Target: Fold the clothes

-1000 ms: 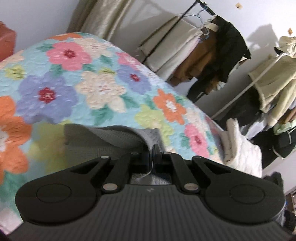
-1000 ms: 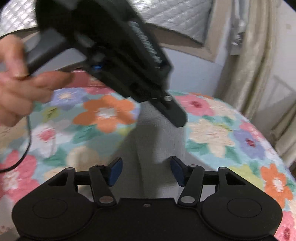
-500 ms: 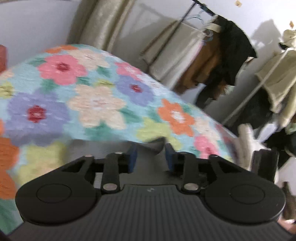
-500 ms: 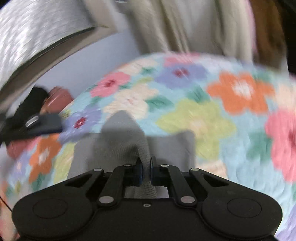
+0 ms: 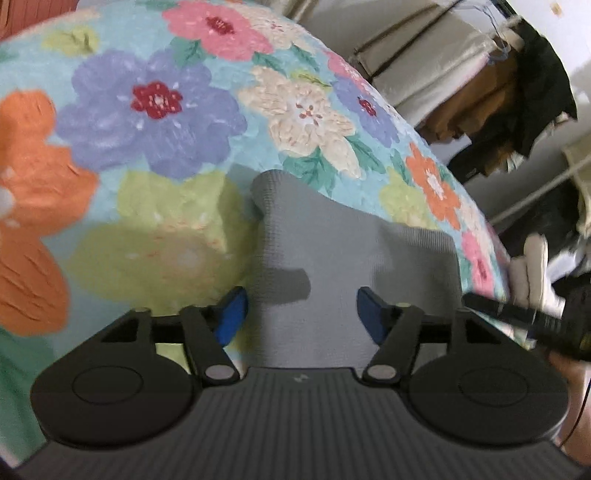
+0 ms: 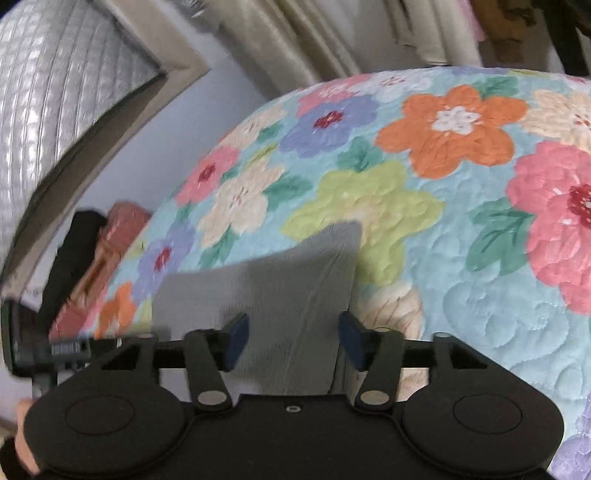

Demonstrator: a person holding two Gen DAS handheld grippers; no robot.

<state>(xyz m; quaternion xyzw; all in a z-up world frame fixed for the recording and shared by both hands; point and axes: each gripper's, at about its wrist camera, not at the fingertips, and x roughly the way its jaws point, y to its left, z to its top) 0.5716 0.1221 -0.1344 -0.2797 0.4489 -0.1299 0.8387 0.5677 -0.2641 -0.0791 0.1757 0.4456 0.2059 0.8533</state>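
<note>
A folded grey knit garment (image 5: 343, 266) lies flat on the flowered quilt (image 5: 155, 110). It also shows in the right wrist view (image 6: 280, 291). My left gripper (image 5: 301, 314) is open, its blue-padded jaws spread over the near part of the garment, holding nothing. My right gripper (image 6: 291, 336) is open too, jaws spread above the garment's near edge, holding nothing. The right gripper's body shows at the right edge of the left wrist view (image 5: 532, 317). The left gripper's body shows at the left edge of the right wrist view (image 6: 55, 350).
A clothes rack with hanging garments (image 5: 517, 85) stands past the bed on the right. A folded white pile (image 5: 532, 273) lies at the bed's far right edge. A reddish pillow (image 6: 110, 236) and a window with curtains (image 6: 277, 33) lie beyond the bed.
Both grippers have let go of the grey garment and opened. It now lies flat on the quilt; half a second ago the right gripper was shut on a fold of it.
</note>
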